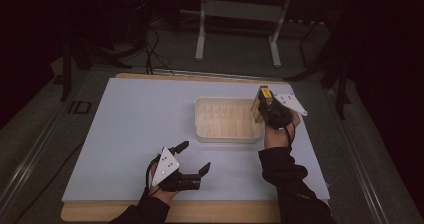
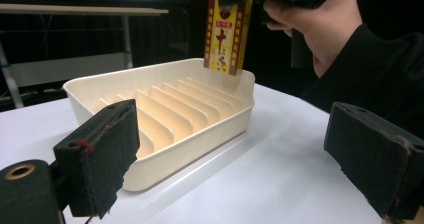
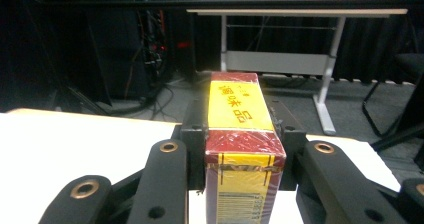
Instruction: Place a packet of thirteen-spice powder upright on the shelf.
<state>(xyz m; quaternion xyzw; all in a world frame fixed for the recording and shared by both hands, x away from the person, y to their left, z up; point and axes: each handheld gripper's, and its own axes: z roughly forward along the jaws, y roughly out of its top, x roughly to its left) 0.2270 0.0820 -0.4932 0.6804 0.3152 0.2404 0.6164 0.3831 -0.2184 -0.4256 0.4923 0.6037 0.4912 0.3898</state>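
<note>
Left gripper, jaws apart and empty, waits at lower centre. Right gripper clamps the box above the tray; lowering it in remains.

Dark room, grey floor, white-legged desk

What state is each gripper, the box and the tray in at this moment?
Left gripper: open, holding nothing, low over the table.
Right gripper: shut on the box.
Box: upright, held in the air at the tray's right end.
Tray: ribbed slots unfilled, resting on the table.
</note>
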